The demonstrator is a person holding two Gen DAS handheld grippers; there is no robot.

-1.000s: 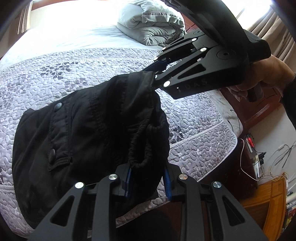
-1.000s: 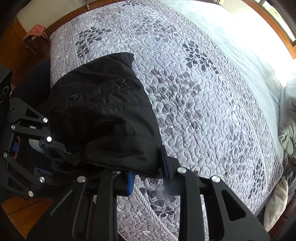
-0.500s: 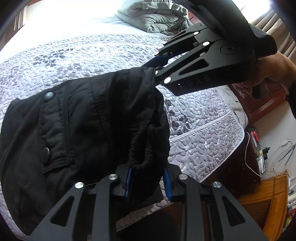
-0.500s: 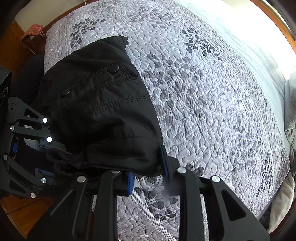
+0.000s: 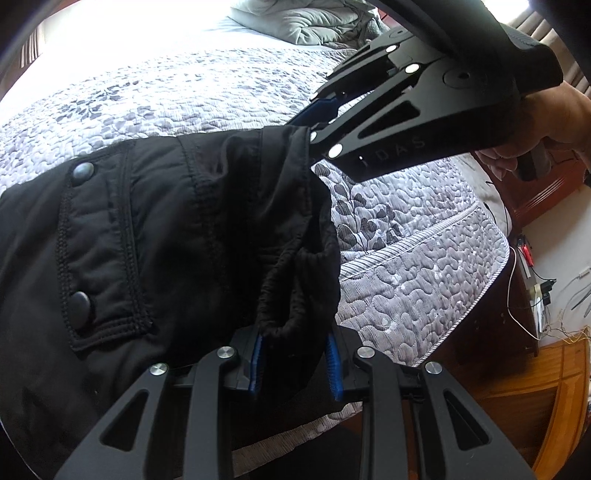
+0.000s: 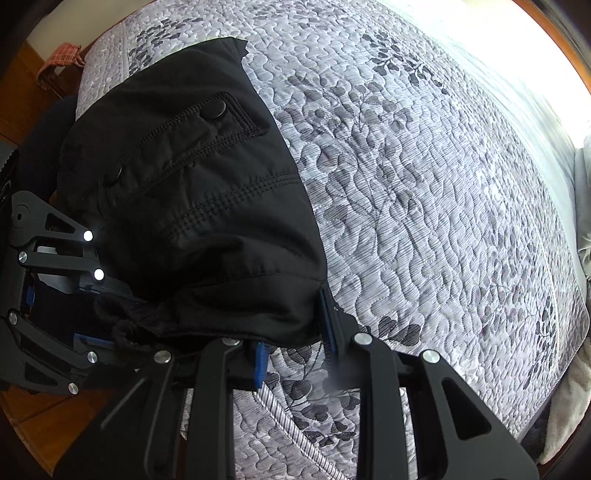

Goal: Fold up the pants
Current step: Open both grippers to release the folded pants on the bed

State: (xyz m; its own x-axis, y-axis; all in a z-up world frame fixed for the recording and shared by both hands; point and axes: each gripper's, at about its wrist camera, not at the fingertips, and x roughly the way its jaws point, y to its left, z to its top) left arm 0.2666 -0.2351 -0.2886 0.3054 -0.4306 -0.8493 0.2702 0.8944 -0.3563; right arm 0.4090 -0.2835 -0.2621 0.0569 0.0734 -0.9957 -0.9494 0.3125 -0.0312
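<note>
Two handheld grippers hold black pants over the edge of a quilted bed

The left gripper (image 5: 293, 363) is clamped on a bunched, gathered edge of the black pants (image 5: 147, 240), blue pads pressing the cloth from both sides. The right gripper (image 6: 293, 332), held in a person's hand (image 5: 546, 125), is likewise closed on another corner of the same edge. The pants, with a snap-button pocket flap facing up, drape from the grippers onto the grey leaf-patterned bedspread (image 6: 424, 184); a folded pale duvet (image 5: 306, 22) lies further back
</note>
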